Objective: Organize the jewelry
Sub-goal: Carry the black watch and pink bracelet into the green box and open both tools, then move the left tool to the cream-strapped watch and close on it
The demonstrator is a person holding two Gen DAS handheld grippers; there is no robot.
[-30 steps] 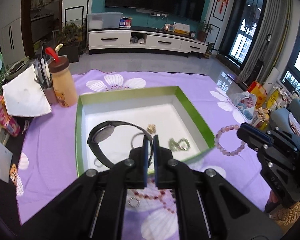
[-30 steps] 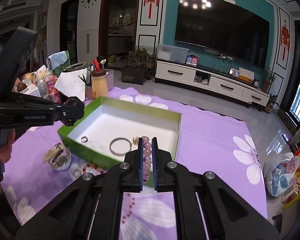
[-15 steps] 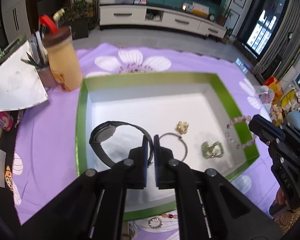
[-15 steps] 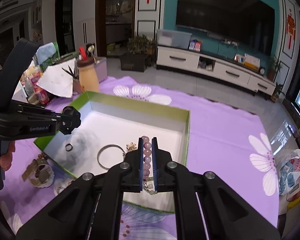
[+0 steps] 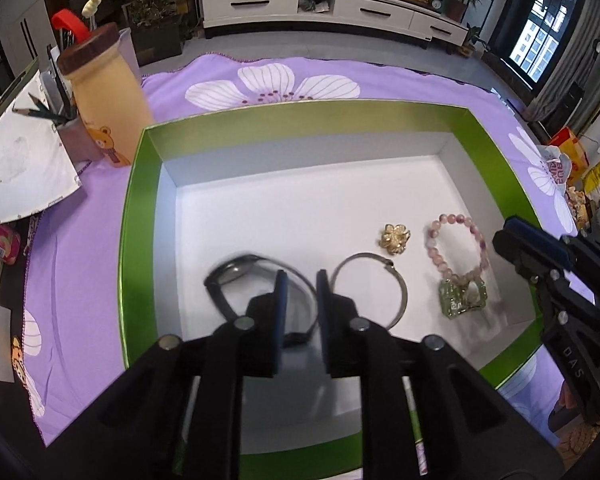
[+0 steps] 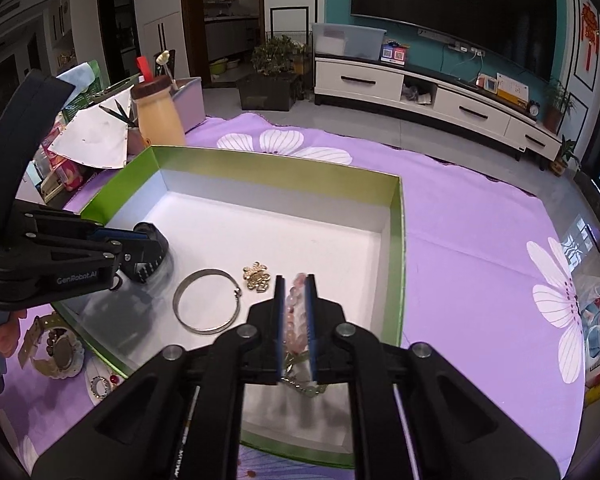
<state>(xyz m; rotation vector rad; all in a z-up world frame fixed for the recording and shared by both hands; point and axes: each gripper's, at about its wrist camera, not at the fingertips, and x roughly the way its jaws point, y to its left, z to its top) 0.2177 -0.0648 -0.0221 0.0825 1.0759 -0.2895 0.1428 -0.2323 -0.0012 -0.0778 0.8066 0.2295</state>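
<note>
A green box (image 5: 140,216) with a white floor holds a black watch (image 5: 236,276), a silver bangle (image 5: 384,280), a gold flower brooch (image 5: 394,236), a green piece (image 5: 462,300) and a pink bead bracelet (image 5: 456,244). My left gripper (image 5: 299,280) has its jaws slightly parted over the watch strap; the watch lies in the box. My right gripper (image 6: 294,292) has its jaws slightly apart with the bead bracelet (image 6: 294,312) between them, lying on the box floor. The bangle (image 6: 206,306) and brooch (image 6: 256,276) lie to its left.
A beige bottle (image 5: 104,92), a pencil cup (image 5: 74,136) and white paper (image 5: 16,168) stand left of the box. More jewelry (image 6: 56,350) and a small ring (image 6: 100,386) lie on the purple flowered cloth (image 6: 480,240) in front of the box.
Both grippers moved down into the box and their jaws parted. The watch and the bead bracelet, carried before, now rest on the box floor.
</note>
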